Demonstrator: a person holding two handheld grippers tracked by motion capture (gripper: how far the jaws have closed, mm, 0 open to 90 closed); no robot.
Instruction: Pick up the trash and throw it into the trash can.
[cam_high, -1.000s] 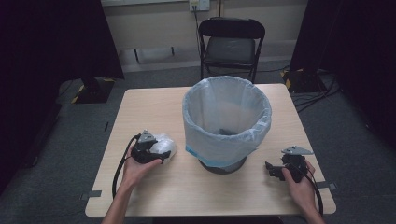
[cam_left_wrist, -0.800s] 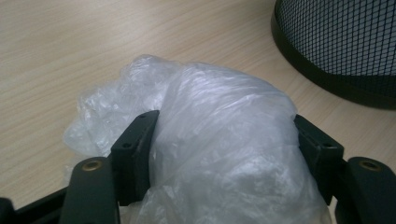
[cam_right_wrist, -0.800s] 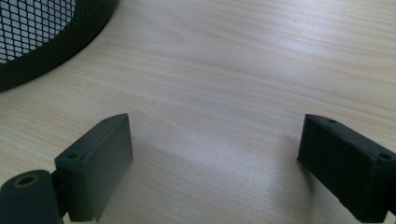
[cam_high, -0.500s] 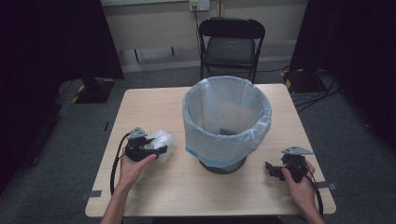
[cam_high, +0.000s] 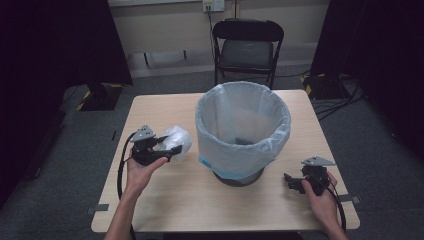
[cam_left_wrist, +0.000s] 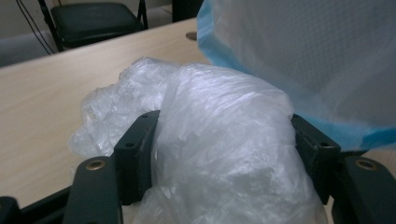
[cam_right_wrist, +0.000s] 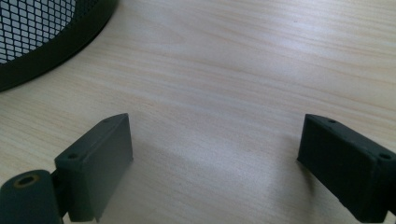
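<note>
A: High view first, where's the bag vs the bin?
B: Crumpled clear plastic bag sits just left of the lined bin, lifted off the table. Left gripper clamped on it. Right gripper low at the table, right of the bin's base, nothing in it.
A: Left gripper view?
B: Jaws pinch the bag from both sides; bin liner close behind it, upper right.
A: Right gripper view?
B: Jaws apart, bare tabletop btwn them. Bin's black mesh base at top left, well clear.
</note>
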